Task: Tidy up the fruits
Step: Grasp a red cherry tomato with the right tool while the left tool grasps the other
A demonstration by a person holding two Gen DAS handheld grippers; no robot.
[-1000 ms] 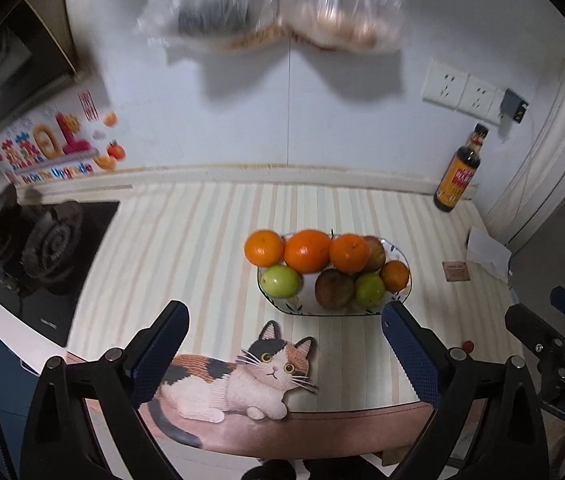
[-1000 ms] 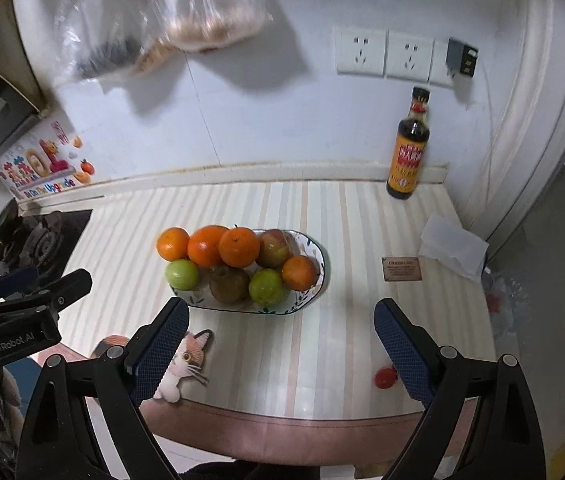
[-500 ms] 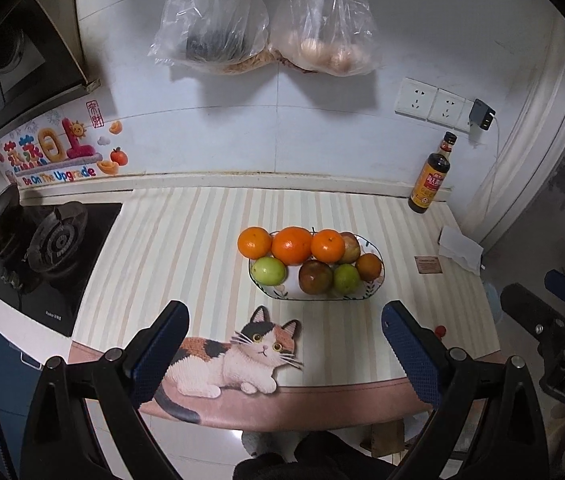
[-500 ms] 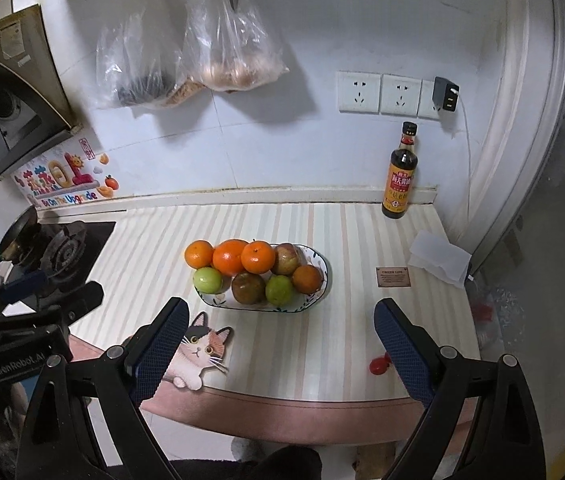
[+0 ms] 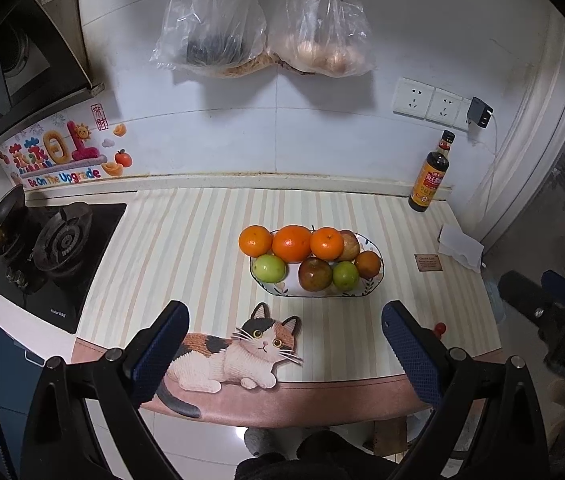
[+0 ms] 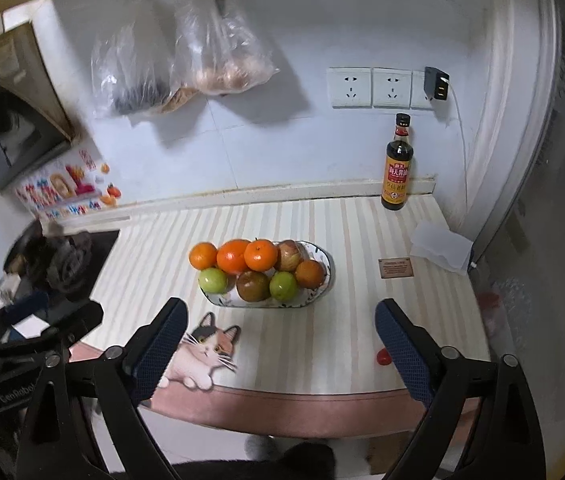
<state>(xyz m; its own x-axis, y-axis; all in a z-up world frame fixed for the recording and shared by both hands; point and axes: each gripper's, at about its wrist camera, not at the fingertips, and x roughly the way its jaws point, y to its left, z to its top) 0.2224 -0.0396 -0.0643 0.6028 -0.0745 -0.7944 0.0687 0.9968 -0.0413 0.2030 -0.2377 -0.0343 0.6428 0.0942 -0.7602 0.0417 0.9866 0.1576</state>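
Note:
An oval patterned bowl [image 5: 374, 280] [image 6: 324, 258] sits mid-counter, filled with oranges [image 5: 291, 243] [image 6: 260, 255], green fruits [image 5: 269, 268] [image 6: 213, 280] and brownish apples [image 5: 315, 274] [image 6: 253, 285]. One orange [image 5: 255, 241] [image 6: 203, 255] rests at the bowl's left end. My left gripper [image 5: 284, 354] is open and empty, held back over the counter's front edge. My right gripper [image 6: 280, 350] is open and empty, also back from the bowl. Each gripper shows at the side of the other's view.
A cat-shaped mat [image 5: 238, 354] [image 6: 202, 354] lies at the front edge. A soy sauce bottle [image 5: 429, 174] [image 6: 397, 168] stands at the back right by a tissue [image 6: 440, 246]. A gas stove [image 5: 54, 248] is at left. Bags [image 5: 262, 20] hang on the wall.
Both grippers have pulled back and up from the counter, so the bowl looks smaller and farther. Both stay open and empty. The fruit has not moved.

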